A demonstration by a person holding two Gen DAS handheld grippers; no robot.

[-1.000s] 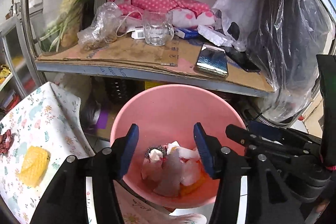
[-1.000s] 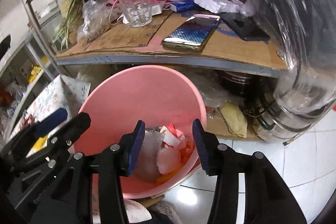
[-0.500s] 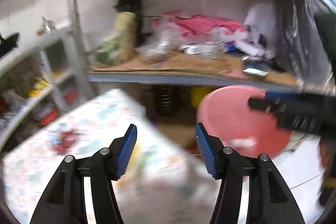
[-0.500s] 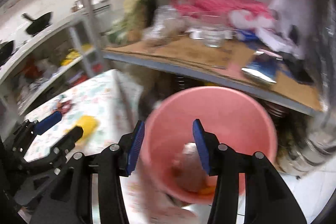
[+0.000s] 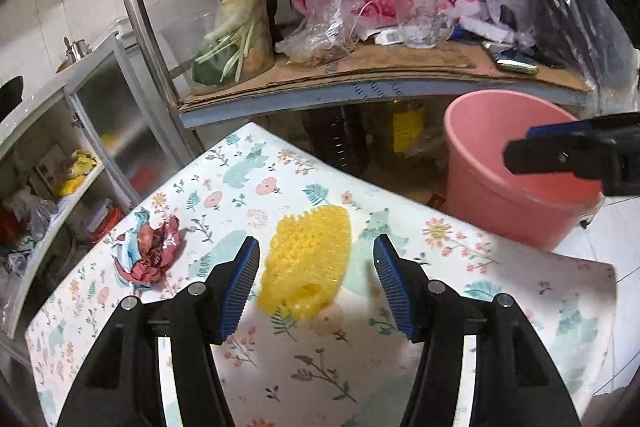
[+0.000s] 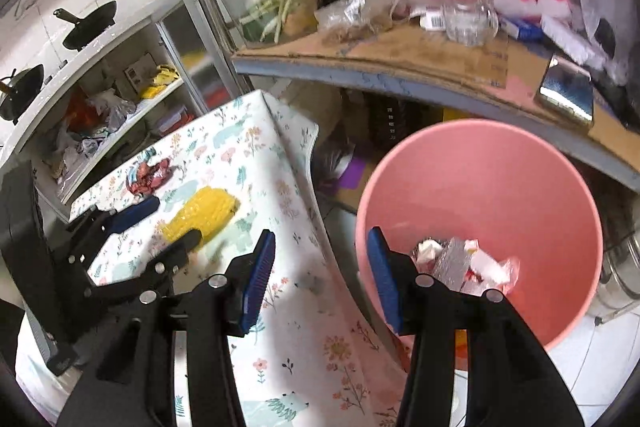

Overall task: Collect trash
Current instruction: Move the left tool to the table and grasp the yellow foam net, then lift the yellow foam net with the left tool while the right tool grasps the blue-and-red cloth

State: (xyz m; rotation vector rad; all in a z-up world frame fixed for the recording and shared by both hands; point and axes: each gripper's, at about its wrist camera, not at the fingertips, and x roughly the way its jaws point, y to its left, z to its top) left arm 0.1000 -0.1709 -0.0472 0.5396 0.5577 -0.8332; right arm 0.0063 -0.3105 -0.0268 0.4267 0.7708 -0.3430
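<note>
1. Right hand-held gripper (image 6: 322, 277), jaws apart and empty, above the surface (image 6: 280, 347) edge beside the pink bucket (image 6: 480, 171).
2. Bucket holding crumpled wrappers (image 6: 464, 263).
3. Left hand-held gripper (image 6: 170, 223), fingers flanking the yellow sponge (image 6: 208, 213).
4. Red crumpled wrapper (image 6: 150, 173) beyond the sponge.

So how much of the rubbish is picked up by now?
Partly done. Several scraps already lie in the pink bucket. Both tongs are open and hold nothing: the left tongs frame the yellow scrubber on the flowered tablecloth, the right tongs hang at the bucket's rim. The scrubber and a crumpled red wrapper remain.
</note>
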